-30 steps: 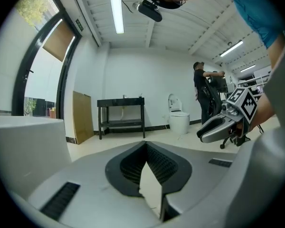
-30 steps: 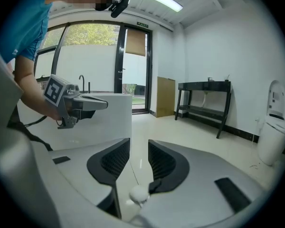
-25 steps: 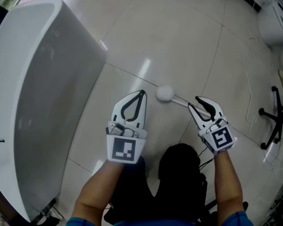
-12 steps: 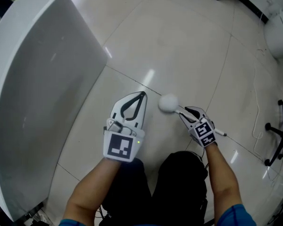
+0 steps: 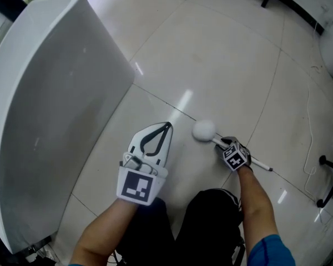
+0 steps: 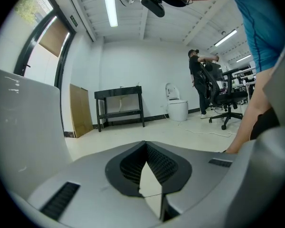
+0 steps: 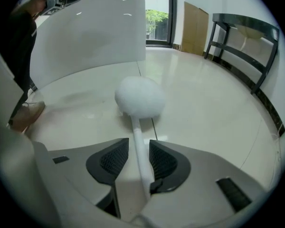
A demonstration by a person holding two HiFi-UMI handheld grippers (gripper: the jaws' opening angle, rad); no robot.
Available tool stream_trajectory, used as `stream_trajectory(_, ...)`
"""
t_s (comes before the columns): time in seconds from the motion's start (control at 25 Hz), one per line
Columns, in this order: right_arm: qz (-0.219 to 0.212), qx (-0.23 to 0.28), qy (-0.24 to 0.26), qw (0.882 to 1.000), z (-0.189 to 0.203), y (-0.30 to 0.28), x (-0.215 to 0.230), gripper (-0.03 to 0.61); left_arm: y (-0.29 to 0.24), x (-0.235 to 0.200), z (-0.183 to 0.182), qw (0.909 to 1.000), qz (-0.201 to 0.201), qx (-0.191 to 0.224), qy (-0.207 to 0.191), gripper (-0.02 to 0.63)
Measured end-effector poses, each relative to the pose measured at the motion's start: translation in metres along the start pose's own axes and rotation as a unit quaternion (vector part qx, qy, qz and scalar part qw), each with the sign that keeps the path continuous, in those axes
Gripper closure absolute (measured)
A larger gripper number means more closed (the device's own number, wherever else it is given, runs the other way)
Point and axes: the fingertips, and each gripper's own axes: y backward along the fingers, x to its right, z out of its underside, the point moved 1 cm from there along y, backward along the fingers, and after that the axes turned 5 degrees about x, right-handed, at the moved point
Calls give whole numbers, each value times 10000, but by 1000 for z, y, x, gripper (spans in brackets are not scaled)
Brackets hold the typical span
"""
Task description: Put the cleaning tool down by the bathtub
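Fingers (image 7: 164, 161), two, around one cleaning tool (image 7: 138, 98)

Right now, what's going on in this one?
A person works beside the tub with a gripper in each hand. The right gripper is low over the floor, pointing steeply down, with the thin handle of the tool between its jaws. The jaws stand apart, with a gap beside the handle. The tool's round white head is at or just above the floor, apart from the tub. The left gripper is shut and empty, off to the side.
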Motion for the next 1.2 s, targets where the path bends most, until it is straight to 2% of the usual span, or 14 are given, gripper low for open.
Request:
stream_trajectory(0.28, -153, -446, 433, 9979, 18, -20, -3, 421, -6, 4, 18, 9996, 190, -200, -7, 615)
stream_trajectory(0.36, -174, -472, 488, 9975, 18, -21, -7, 476, -8, 1, 21, 9995, 191, -245, -16, 615)
stream_trajectory(0.4, -166, -503, 514, 9973, 18, -21, -10, 484, -8, 1, 22, 9995, 192, -263, -33, 615)
stream_trajectory(0.52, -122, -486, 298, 9983, 17, -16, -17, 494, -10, 2, 24, 9994, 216, -248, -113, 615)
stream_trajectory(0.6, 39, -268, 122, 9996, 6, -3, -16, 494, -9, -1, 25, 9994, 184, -248, -151, 615)
stream_trajectory(0.8, 531, 616, -176, 9965, -46, 69, -10, 494, 9, 3, 22, 9986, 150, -486, -115, 615)
stream_trajectory(0.92, 732, 1211, -52, 9899, -106, 140, -15, 494, 27, 16, 2, 9977, 267, -621, 31, 615)
stream_trajectory(1.08, 803, 1928, 216, 9777, -188, 242, -31, 494, 55, 24, -54, 9970, 162, -710, 249, 615)
stream_trajectory(1.2, 864, 2314, 282, 9686, -240, 323, -44, 494, 74, 18, -118, 9972, -2, -709, 247, 615)
